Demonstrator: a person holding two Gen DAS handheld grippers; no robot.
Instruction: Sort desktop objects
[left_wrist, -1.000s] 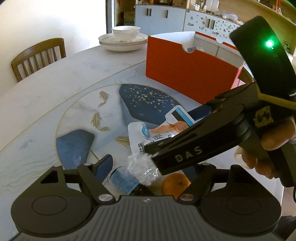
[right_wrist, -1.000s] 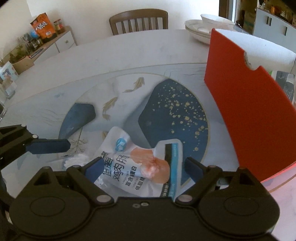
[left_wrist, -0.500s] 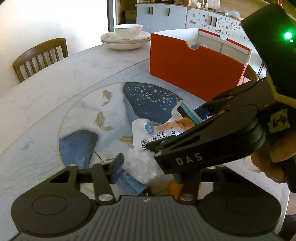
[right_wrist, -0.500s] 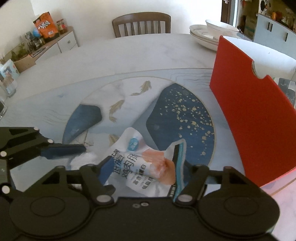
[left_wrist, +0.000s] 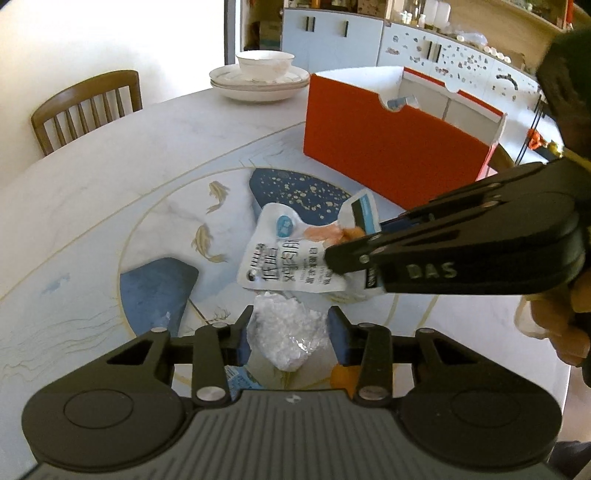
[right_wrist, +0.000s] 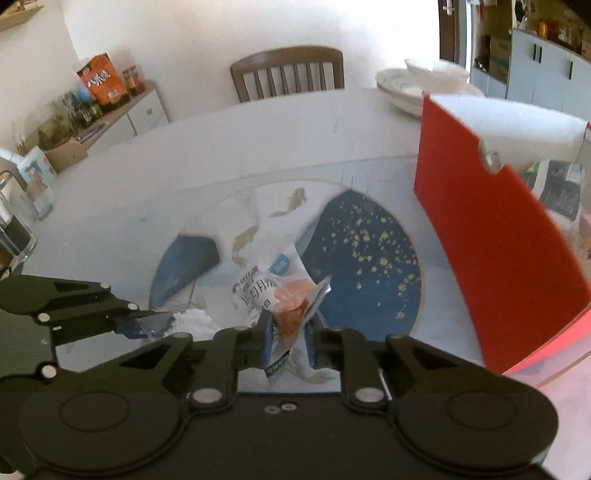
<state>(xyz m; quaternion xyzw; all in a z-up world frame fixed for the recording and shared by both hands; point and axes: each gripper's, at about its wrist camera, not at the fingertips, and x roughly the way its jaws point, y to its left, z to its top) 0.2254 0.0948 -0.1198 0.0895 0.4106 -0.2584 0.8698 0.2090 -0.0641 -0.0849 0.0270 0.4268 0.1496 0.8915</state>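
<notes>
My left gripper (left_wrist: 290, 332) is shut on a crumpled white plastic wad (left_wrist: 288, 338) and holds it above the table; the wad also shows in the right wrist view (right_wrist: 194, 321). My right gripper (right_wrist: 288, 338) is shut on a white snack pouch (right_wrist: 275, 295) with an orange picture, lifted off the table and folded between the pads. In the left wrist view the pouch (left_wrist: 291, 258) hangs from the right gripper just beyond my left fingers. An orange fruit (left_wrist: 341, 376) and a blue-labelled item (left_wrist: 240, 380) lie below the left gripper.
A red open box (left_wrist: 388, 147) with white inside stands at the far right on the round patterned table (left_wrist: 110, 184); it also shows in the right wrist view (right_wrist: 491, 251). Stacked plates with a bowl (left_wrist: 260, 75) sit at the back. A wooden chair (right_wrist: 288, 72) stands beyond the table.
My left gripper closed on the white wad and lifted it. My right gripper closed on the snack pouch and raised it off the table, crumpling it.
</notes>
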